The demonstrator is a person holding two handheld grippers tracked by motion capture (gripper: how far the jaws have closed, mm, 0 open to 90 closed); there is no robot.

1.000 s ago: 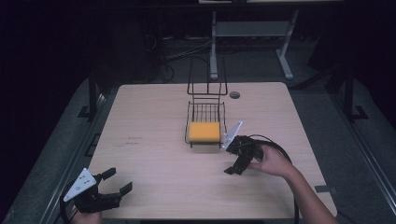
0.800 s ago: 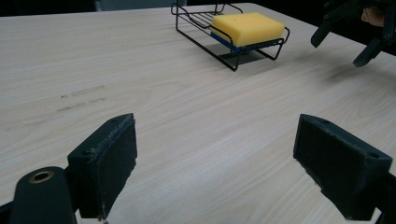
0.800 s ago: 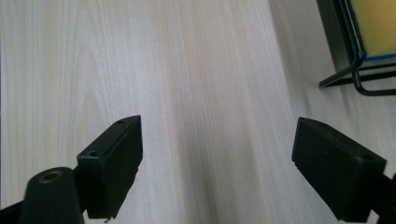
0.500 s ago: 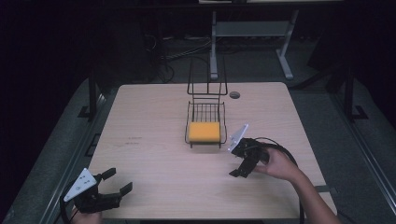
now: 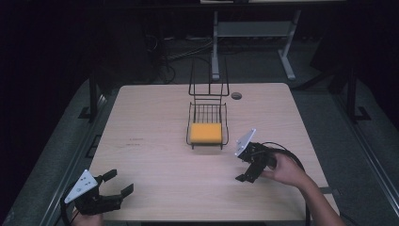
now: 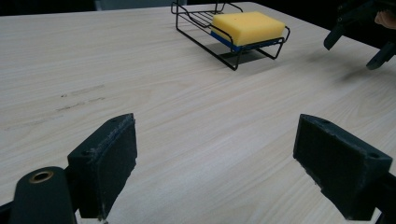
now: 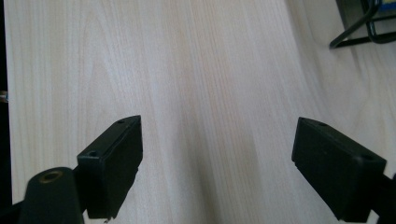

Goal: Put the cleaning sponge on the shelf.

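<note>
Since the earlier frames, the right gripper (image 5: 250, 165) has been drawn back from beside the wire rack (image 5: 207, 123) toward the near right part of the table (image 5: 155, 117), while the left gripper (image 5: 114, 184) has been kept at the near left corner. In the high view, the right gripper is held in the person's right hand (image 5: 287, 170), with the forearm entering from the lower right; its jaws are tilted downward over the wood and spread wide with nothing between them. In the right gripper view, bare tabletop is seen between the two pads (image 7: 113, 148), and a corner of the rack's black wire is visible at the upper right.

The left gripper is held low at the table edge, aimed forward and rightward across the table, with its jaws also wide apart and empty.

The yellow sponge (image 5: 205, 133) is seen lying flat in the rack's near end, around the middle of the table and well apart from both grippers. Its long axis is laid across the table, left to right. In the left gripper view, a blue underside layer is shown beneath the yellow top (image 6: 247, 25).
</note>
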